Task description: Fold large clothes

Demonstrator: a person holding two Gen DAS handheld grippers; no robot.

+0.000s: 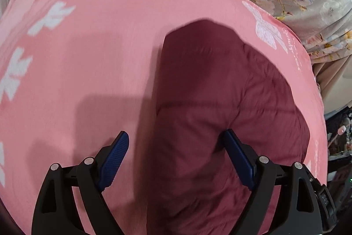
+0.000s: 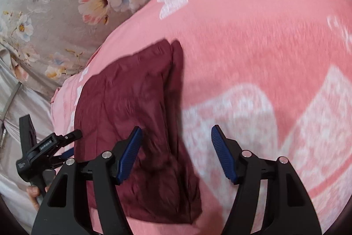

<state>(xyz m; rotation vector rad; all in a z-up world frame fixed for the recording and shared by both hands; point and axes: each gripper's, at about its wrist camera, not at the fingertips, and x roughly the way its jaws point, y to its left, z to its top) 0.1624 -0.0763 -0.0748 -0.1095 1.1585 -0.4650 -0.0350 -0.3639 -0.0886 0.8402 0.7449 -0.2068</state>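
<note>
The maroon garment (image 2: 136, 124) is lying folded into a long, narrow bundle on a pink blanket (image 2: 253, 47), running from the middle of the right wrist view down to its lower centre; in the left wrist view it is filling the lower centre and right of the frame. Its surface is showing stitched, puffy panels and fine wrinkles, so it is probably a padded, light and soft piece that is going to sag and slide open if lifted by a single layer. The cloth looks smooth and may be a little slippery. A sound hold would be at the corners of the near end, pinching all stacked layers at once, one corner for each tool.

The right gripper (image 2: 176, 153) is hovering with its jaws apart and nothing between them, its left pad over the garment's right edge and the other over the blanket. The left gripper (image 1: 176, 160) is also standing with jaws wide apart, straddling the garment's left edge without pressing on it. A hand (image 2: 34, 193) is showing at the lower left of the right wrist view, holding the other tool.

Beyond the blanket, a grey floral bedsheet (image 2: 55, 3) is filling the upper left of that view.
</note>
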